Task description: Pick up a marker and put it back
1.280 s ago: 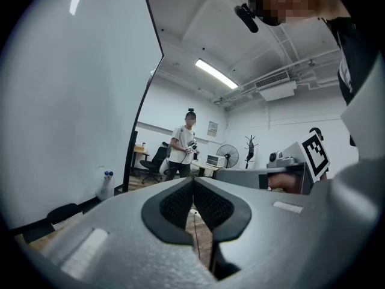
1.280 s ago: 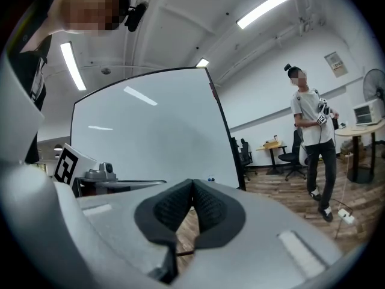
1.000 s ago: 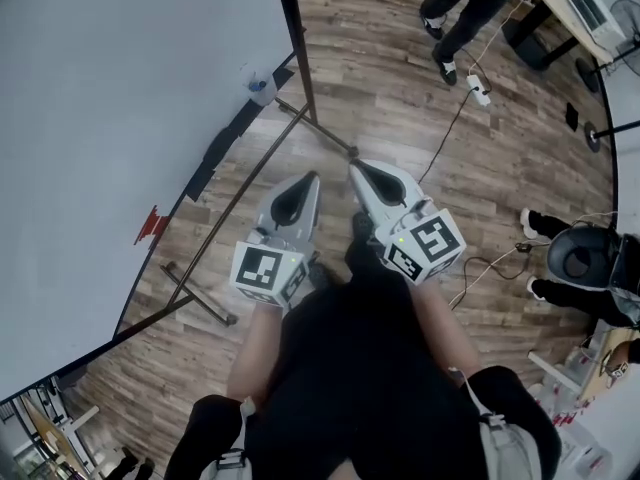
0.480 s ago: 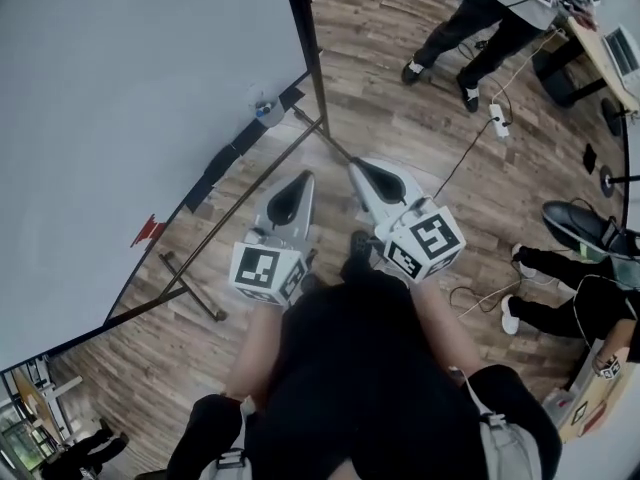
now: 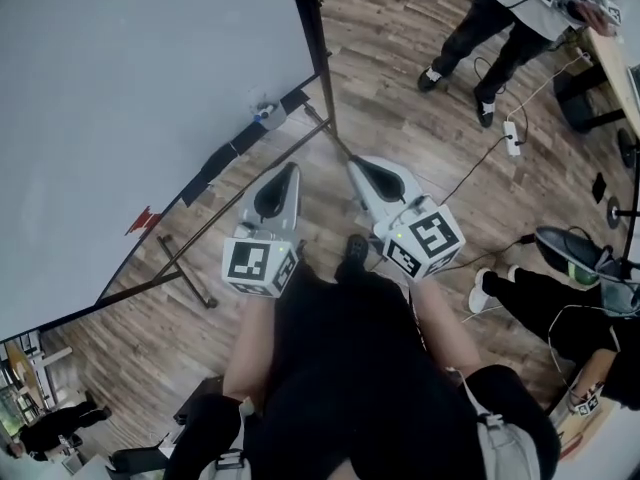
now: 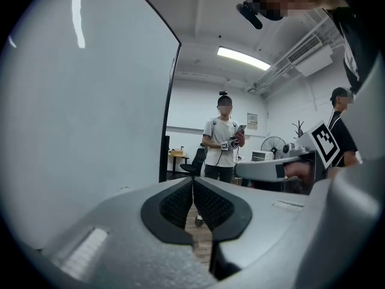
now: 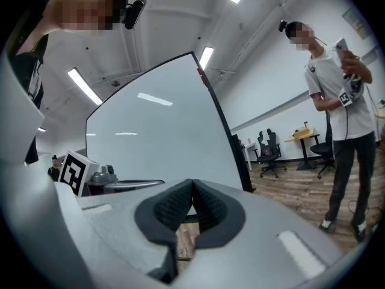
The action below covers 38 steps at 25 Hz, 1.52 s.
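- your left claw (image 5: 288, 174) has its jaws together with nothing between them; the same shows in its own view (image 6: 193, 186).
- your right claw (image 5: 356, 168) is likewise closed and empty (image 7: 192, 188), just beside the left one, both over the wood floor (image 5: 390, 78).
- the coming move turns on this: the whiteboard (image 5: 130, 88) and its dark ledge (image 5: 222, 160) lie ahead and to the left, so the left claw is the nearer one.
- the ledge runs slantwise, from near-left to far-right.
- toward its far end stands a small clear cup (image 5: 262, 115) with something blue in it, probably where a marker lives.
- no marker can be made out plainly, so its long axis is anyone's guess.
- neither claw view shows the ledge; a small red thing (image 5: 143, 220) near its closer end is too small to name.
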Tool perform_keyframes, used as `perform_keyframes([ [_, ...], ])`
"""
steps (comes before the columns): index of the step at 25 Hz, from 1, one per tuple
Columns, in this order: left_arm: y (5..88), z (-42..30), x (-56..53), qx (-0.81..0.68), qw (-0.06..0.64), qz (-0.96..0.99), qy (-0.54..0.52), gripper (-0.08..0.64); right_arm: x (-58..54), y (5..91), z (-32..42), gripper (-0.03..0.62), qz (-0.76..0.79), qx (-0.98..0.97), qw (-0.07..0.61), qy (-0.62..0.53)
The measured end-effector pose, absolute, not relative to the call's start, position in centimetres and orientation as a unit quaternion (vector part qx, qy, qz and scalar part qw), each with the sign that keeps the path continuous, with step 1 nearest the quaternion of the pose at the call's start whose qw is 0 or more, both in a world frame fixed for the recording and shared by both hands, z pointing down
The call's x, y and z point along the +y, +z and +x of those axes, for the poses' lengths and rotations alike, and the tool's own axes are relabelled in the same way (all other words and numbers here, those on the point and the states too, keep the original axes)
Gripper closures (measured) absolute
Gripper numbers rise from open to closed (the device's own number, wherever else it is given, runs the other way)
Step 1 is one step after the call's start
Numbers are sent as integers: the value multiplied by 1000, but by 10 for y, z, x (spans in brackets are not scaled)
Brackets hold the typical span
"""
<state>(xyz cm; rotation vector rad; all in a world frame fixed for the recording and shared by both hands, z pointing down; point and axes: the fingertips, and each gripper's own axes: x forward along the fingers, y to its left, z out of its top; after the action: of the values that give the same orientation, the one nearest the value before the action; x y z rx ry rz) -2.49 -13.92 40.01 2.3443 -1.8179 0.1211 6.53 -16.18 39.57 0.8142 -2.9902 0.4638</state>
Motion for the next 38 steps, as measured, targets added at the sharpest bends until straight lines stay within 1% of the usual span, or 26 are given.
perform_keyframes([
  [10, 413, -79, -172, -612, 78, 785, 49, 546, -173, 398, 50, 591, 297, -944, 13, 141],
  [19, 441, -121, -210, -580, 68, 806, 96, 543, -191, 385, 33, 591, 362, -924, 19, 121],
  [21, 449, -128, -218, -573, 66, 810, 107, 526, -195, 387, 30, 591, 373, -920, 21, 121],
  [23, 457, -132, -225, -567, 64, 813, 121, 466, -198, 388, 29, 591, 383, -915, 23, 123],
  [24, 460, -132, -228, -562, 62, 814, 128, 460, -200, 388, 29, 591, 388, -913, 23, 124],
  [29, 476, -137, -238, -547, 48, 820, 163, 439, -206, 385, 26, 591, 406, -905, 22, 123],
  [38, 509, -150, -246, -527, 54, 822, 206, 437, -212, 391, 18, 591, 424, -896, 26, 129],
])
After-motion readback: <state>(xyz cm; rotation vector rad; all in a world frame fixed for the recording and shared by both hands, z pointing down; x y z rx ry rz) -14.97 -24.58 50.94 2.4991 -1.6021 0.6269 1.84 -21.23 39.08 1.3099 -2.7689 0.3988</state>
